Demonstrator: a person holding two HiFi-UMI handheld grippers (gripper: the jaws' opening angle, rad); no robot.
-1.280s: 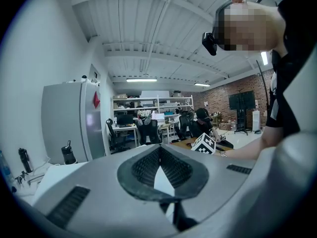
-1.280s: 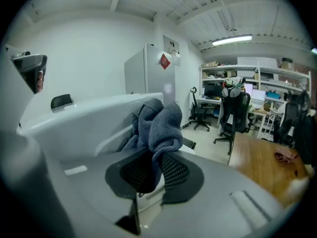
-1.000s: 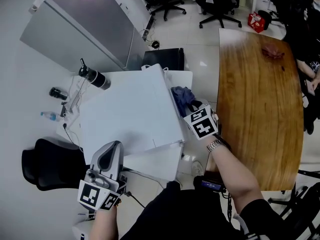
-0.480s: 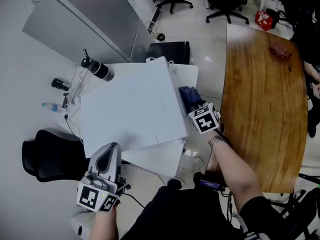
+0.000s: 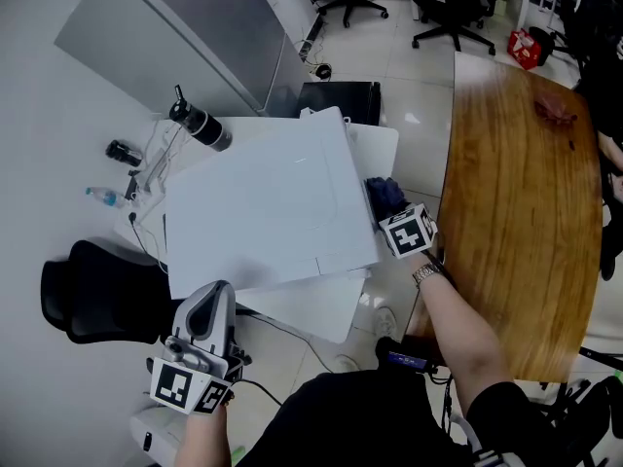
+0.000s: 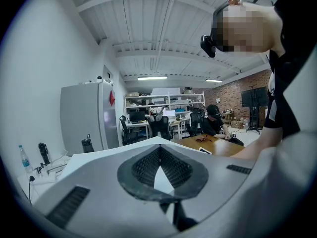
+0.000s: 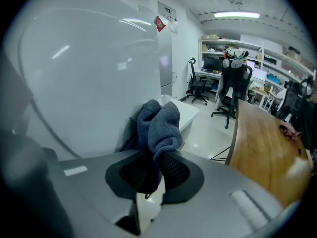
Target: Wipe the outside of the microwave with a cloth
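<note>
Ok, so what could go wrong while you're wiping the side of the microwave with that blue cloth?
The cloth is bunched in the right gripper, so rubbing the microwave could pull it loose. The left gripper is shut and not steadying the microwave, so a hard push might slide it toward the bottle and cables.

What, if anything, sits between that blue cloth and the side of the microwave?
Nothing visible. The right claw is shut on the blue cloth, which bunches up right beside the white side of the microwave, with no object between them.
</note>
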